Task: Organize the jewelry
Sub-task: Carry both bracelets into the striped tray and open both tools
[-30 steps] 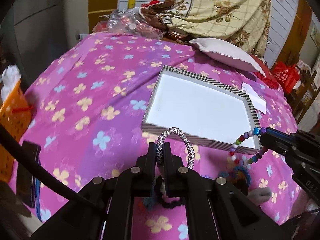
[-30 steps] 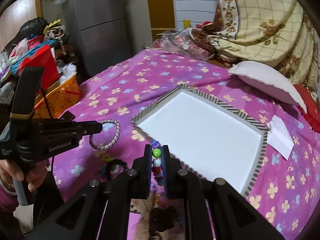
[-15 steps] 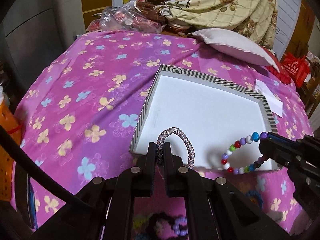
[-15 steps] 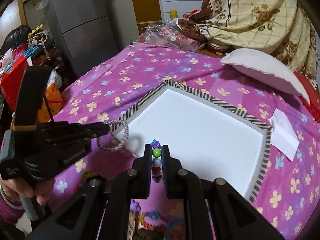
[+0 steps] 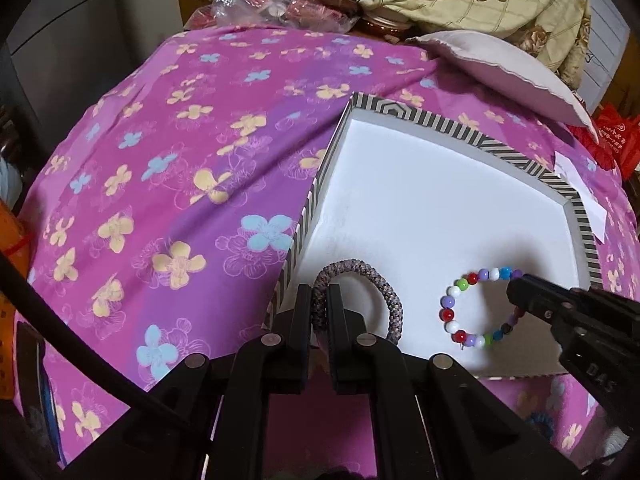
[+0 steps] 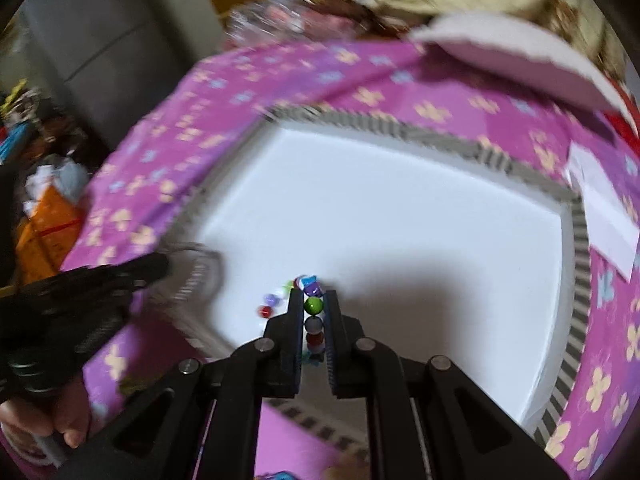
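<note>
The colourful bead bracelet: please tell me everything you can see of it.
The bead bracelet is a ring of round, glossy beads in red, white, purple, green and blue, seemingly plastic. The right claw is shut on one side of it, over the near part of the striped box. Whether it touches the white floor is unclear.

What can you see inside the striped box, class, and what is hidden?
Inside the striped box, only its white floor shows, with the bead bracelet and braided bracelet held over its near end. The grippers cover the near edge.
</note>
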Action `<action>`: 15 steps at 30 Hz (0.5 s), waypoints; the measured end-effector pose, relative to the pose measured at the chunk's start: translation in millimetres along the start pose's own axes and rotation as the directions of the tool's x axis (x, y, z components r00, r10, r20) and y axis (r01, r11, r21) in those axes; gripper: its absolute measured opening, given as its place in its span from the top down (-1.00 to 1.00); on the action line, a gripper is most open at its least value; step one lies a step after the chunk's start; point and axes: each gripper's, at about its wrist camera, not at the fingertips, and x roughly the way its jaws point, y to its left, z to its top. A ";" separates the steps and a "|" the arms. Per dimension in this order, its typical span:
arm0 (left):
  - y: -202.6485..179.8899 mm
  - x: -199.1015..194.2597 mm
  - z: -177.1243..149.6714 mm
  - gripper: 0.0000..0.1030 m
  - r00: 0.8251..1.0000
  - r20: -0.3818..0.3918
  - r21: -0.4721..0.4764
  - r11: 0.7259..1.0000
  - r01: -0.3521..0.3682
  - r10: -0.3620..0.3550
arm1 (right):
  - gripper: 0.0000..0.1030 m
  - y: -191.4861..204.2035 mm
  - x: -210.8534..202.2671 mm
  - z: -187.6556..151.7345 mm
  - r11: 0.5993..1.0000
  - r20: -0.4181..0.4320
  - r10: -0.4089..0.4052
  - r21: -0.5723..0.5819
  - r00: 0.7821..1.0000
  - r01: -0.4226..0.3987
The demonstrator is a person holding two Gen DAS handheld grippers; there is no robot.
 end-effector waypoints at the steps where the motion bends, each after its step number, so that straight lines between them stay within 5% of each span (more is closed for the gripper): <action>1: -0.6 2.0 0.5 0.99 1.000 -0.002 -0.001 1.000 -0.002 0.002 | 0.82 -0.5 1.8 -0.8 1.000 -0.003 0.006 0.000 1.000 -0.006; 8: 3.0 10.9 9.4 0.99 1.000 0.008 -0.044 0.999 -0.005 0.005 | 0.79 9.8 9.4 -5.0 0.999 -0.026 0.042 -0.004 0.999 -0.042; 12: 2.3 8.8 11.8 0.99 1.000 0.024 -0.043 0.999 0.003 -0.002 | 0.41 5.8 -3.4 -6.9 0.999 -0.008 0.042 0.029 0.999 -0.042; 15: 3.7 3.1 9.7 0.89 1.000 0.026 -0.041 0.999 0.014 -0.012 | 0.36 3.1 -20.0 -7.9 0.998 0.022 0.044 0.036 0.999 -0.045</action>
